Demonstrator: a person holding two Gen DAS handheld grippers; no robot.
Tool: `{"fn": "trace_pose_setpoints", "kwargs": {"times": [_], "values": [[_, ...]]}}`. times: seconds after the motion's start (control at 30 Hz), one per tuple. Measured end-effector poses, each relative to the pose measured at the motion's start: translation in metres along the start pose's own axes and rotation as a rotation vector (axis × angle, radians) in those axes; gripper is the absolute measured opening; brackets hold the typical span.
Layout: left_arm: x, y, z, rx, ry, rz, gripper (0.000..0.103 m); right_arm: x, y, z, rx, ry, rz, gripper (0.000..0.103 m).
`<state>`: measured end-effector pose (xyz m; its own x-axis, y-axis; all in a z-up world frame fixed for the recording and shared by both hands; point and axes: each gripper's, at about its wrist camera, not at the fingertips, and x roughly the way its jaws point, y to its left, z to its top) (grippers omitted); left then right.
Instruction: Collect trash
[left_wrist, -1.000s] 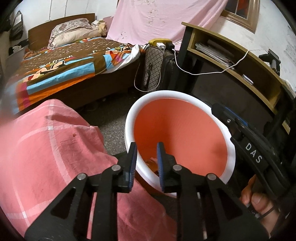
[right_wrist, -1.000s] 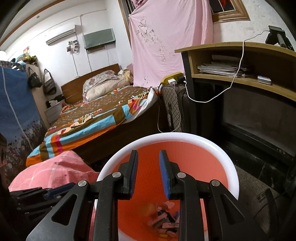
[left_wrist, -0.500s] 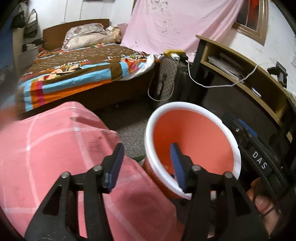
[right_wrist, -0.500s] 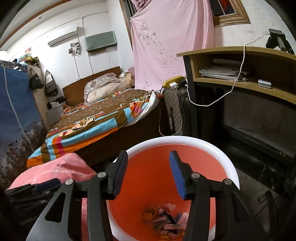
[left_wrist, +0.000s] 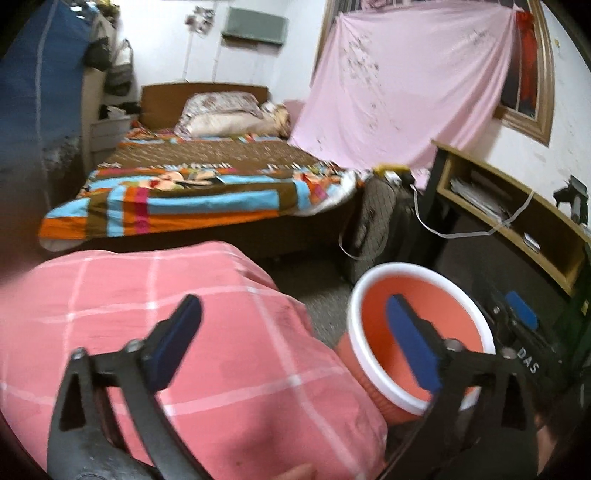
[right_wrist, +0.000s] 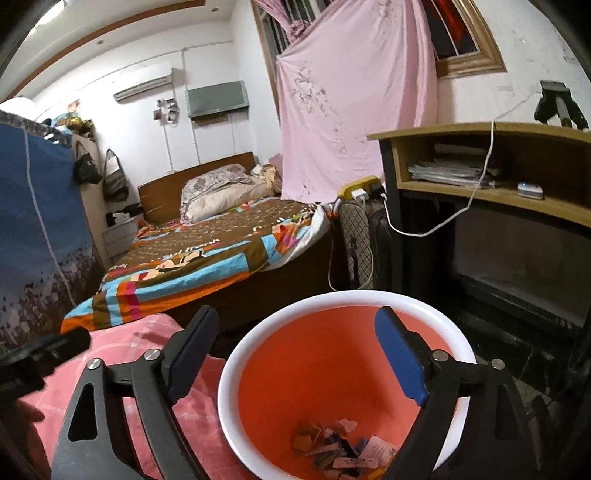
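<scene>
Two grippers, left gripper (left_wrist: 291, 339) and right gripper (right_wrist: 299, 354), had just been spreading wide, nothing between them, above one orange bin (right_wrist: 295, 373) holding many scraps (right_wrist: 340, 450) beside one pink cloth (left_wrist: 184, 306).

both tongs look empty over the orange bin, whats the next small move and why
Probably draw both tongs back from the orange bin and look for more trash. The right tongs and left tongs have just been opening and hold nothing, and scraps already lie at the bin's bottom.
</scene>
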<state>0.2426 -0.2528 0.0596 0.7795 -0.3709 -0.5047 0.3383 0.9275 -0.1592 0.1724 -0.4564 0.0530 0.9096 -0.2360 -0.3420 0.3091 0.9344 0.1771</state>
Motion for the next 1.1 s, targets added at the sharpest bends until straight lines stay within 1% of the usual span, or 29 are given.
{"fn": "trace_pose_setpoints", "kwargs": {"times": [0.03,0.1,0.4,0.5,0.6,0.8,0.87,1.1], "values": [[-0.004,0.003,0.000,-0.004,-0.020,0.015,0.088,-0.002,0.002,-0.001,-0.003,-0.006,0.005,0.097],[-0.014,0.008,-0.003,0.001,-0.051,0.040,0.088,-0.009,0.005,-0.002,0.000,-0.033,0.021,0.103],[-0.057,0.029,-0.012,-0.008,-0.142,0.083,0.088,-0.044,0.025,0.003,-0.026,-0.121,0.079,0.103],[-0.070,0.035,-0.014,-0.001,-0.166,0.103,0.088,-0.055,0.034,0.000,-0.038,-0.132,0.077,0.103],[-0.085,0.041,-0.017,0.002,-0.193,0.121,0.088,-0.067,0.042,-0.003,-0.048,-0.141,0.093,0.103],[-0.114,0.057,-0.027,-0.011,-0.237,0.155,0.088,-0.090,0.060,-0.007,-0.081,-0.162,0.112,0.103],[-0.125,0.062,-0.031,-0.019,-0.258,0.179,0.088,-0.098,0.065,-0.010,-0.090,-0.169,0.118,0.103],[-0.154,0.079,-0.045,-0.025,-0.281,0.224,0.088,-0.120,0.077,-0.016,-0.095,-0.182,0.138,0.103]]}}
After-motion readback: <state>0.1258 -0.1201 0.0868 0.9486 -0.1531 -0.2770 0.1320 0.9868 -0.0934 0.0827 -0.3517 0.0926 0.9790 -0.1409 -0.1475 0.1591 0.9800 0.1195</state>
